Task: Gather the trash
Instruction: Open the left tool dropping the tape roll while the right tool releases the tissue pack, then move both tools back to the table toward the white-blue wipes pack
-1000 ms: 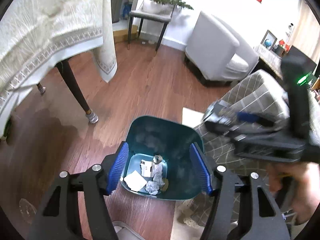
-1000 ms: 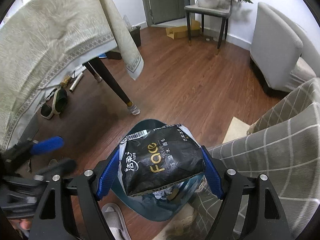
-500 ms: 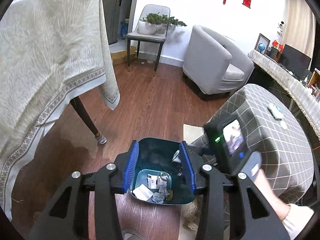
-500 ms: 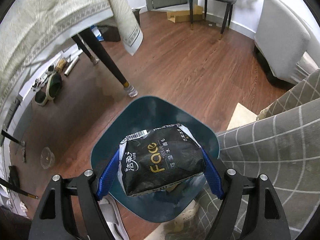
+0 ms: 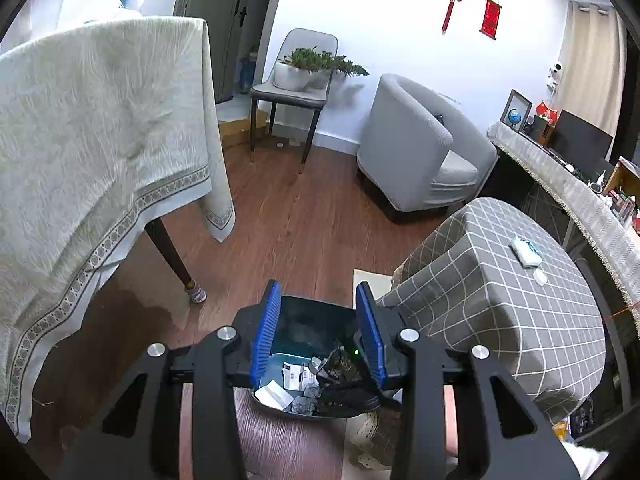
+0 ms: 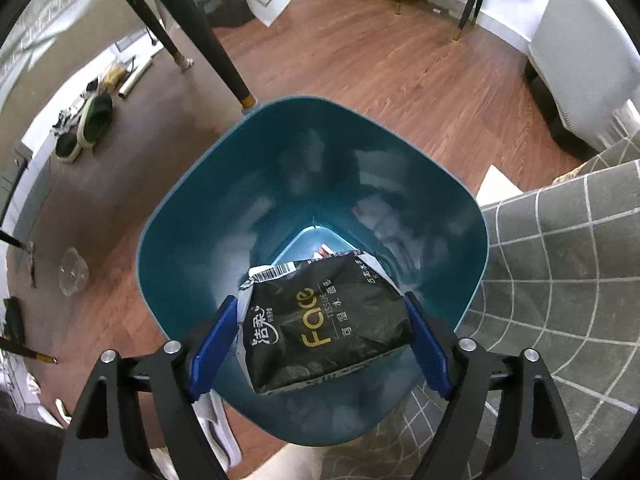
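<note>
A: Progress on the rubbish, as you read it?

B: Partly done, I'd judge. The teal bin [image 6: 188, 264] on the wood floor beside the checked-cloth table [image 5: 516, 292] already has crumpled paper and small wrappers [image 5: 294, 390] lying at its bottom.

A: And the piece in hand?

B: The right gripper [image 6: 318, 338] is clamped on a black tissue pack [image 6: 320, 328], blue pads pressing its two sides. It hangs directly over the bin's mouth, inside the rim line, so only the release looks left for that item.

A: The other hand?

B: The left gripper [image 5: 318, 338] holds nothing, its jaws partly spread, raised above the bin.

A: Anything else to gather?

B: Possibly a white packet [image 5: 526, 252] on the checked cloth; whether it counts as trash I can't tell.
</note>
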